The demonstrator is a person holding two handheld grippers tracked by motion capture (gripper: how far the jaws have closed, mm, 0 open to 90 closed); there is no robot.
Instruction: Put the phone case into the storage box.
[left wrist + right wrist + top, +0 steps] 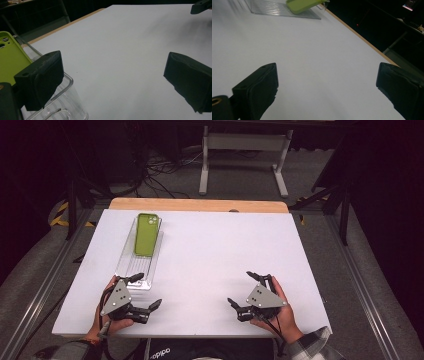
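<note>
A lime-green phone case (146,234) lies camera cut-outs up on a clear ribbed plastic tray (134,264) at the table's left. My left gripper (146,291) rests at the front left, just beside the tray's near end, jaws wide open and empty. In the left gripper view the green case (10,57) and the tray's clear rim (72,100) sit behind the left jaw. My right gripper (244,289) rests at the front right, open and empty over bare white table. The right gripper view shows the case (303,5) and tray (274,10) far off.
The white tabletop (210,255) has a wooden strip (200,205) along its far edge. Beyond it stand a white frame's legs (242,157) and floor cables (160,170). A tip of the other gripper (201,6) shows at the left gripper view's top right.
</note>
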